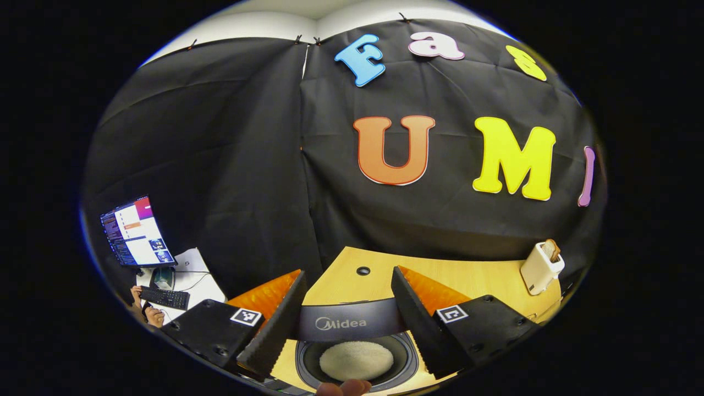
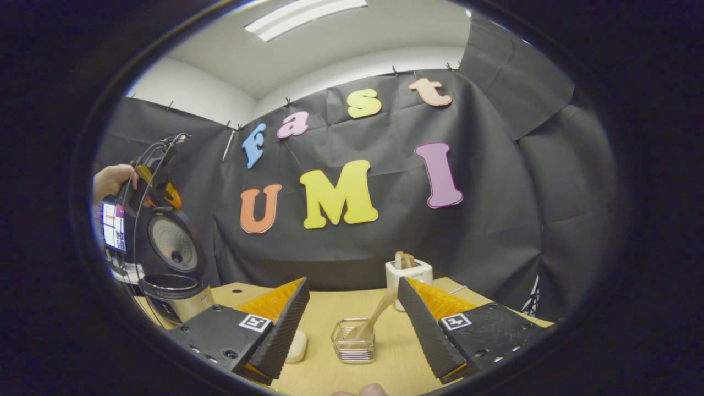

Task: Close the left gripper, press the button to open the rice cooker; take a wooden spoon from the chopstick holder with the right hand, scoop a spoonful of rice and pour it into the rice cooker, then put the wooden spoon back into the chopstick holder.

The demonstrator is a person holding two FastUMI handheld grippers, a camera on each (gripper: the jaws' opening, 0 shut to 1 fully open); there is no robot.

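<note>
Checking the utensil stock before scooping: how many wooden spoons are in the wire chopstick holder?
1. A single wooden spoon leans in the chopstick holder on the table, ahead between the right gripper fingers. The wires could hide something smaller.

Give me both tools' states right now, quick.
Left tool: open, empty, above the open rice cooker.
Right tool: open, empty, facing the wooden spoon in the chopstick holder.

A table (image 2: 324, 363) stands before the booth's cloth wall. In the right gripper view, a rice cooker (image 2: 170, 286) sits at the table's left edge with its lid raised behind it. A wire basket (image 2: 353, 341) sits near the table's middle, with a wooden spoon (image 2: 377, 316) leaning in it. Behind the basket, near the wall, stands a chopstick holder (image 2: 408, 275). In the left gripper view, rice (image 1: 356, 360) lies inside the cooker's pot.
</note>
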